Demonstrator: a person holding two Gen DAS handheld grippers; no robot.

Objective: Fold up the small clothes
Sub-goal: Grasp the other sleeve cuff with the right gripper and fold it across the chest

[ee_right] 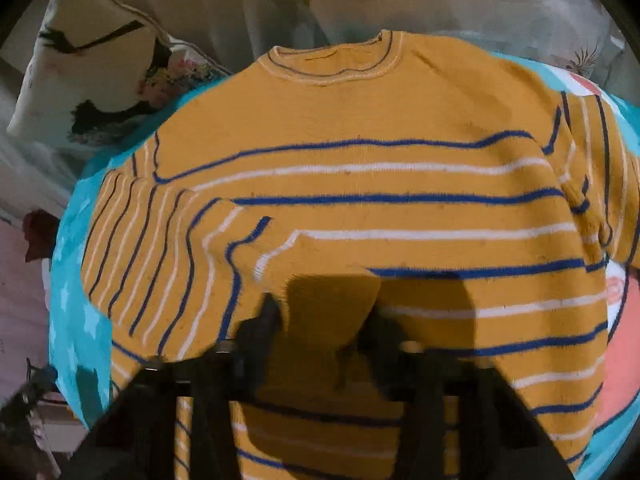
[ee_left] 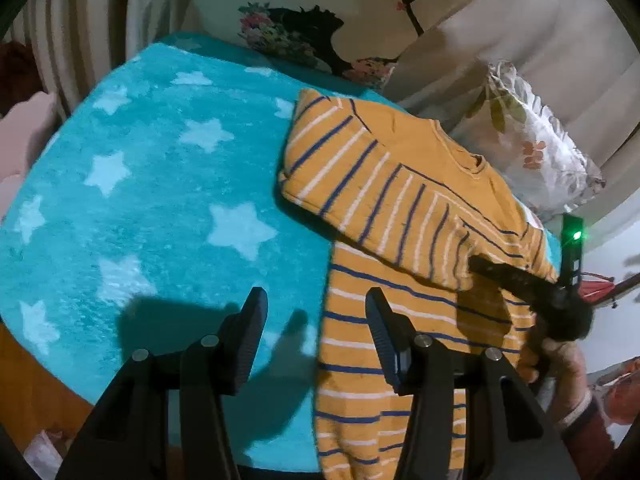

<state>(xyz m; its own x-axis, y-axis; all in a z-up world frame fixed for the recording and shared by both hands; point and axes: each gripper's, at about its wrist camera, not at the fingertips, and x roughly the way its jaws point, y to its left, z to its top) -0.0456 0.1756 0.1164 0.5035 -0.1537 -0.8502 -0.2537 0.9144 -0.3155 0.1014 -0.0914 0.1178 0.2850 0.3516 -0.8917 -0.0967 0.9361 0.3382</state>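
A small orange sweater (ee_left: 404, 240) with blue and white stripes lies on a teal star blanket (ee_left: 160, 184). One sleeve is folded across its chest. My left gripper (ee_left: 316, 320) is open and empty, low over the sweater's left edge and the blanket. My right gripper (ee_left: 480, 268) shows in the left wrist view reaching in from the right, touching the folded sleeve. In the right wrist view the sweater (ee_right: 380, 184) fills the frame, and the right gripper (ee_right: 324, 320) has its jaws apart with a raised fold of sweater between them.
A printed pillow (ee_left: 320, 12) lies at the blanket's far edge and a floral pillow (ee_left: 536, 148) at the far right. Striped fabric (ee_left: 80, 20) hangs at the far left. A pink patterned area (ee_right: 616, 340) shows right of the sweater.
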